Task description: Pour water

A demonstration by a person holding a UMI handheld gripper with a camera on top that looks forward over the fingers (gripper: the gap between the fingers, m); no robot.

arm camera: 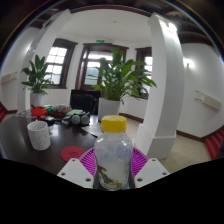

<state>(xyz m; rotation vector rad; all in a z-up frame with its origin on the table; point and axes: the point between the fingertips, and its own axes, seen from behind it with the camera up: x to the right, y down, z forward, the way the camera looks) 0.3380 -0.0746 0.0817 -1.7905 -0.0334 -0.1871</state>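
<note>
A clear plastic bottle (113, 156) with a yellow cap (115, 124) stands upright between my fingers, lifted above the dark table (20, 140). My gripper (112, 168) is shut on the bottle, with the purple pads (88, 159) pressed against both its sides. A white cup (39, 134) stands on the table beyond and left of the bottle. The bottle's base is hidden below the fingers.
A red coaster-like disc (72, 153) lies on the table just left of the bottle. Farther back are a potted plant (112, 85), another plant (37, 78) at left, small objects (62, 115) and a dark chair (84, 101). A white pillar (165, 85) rises at right.
</note>
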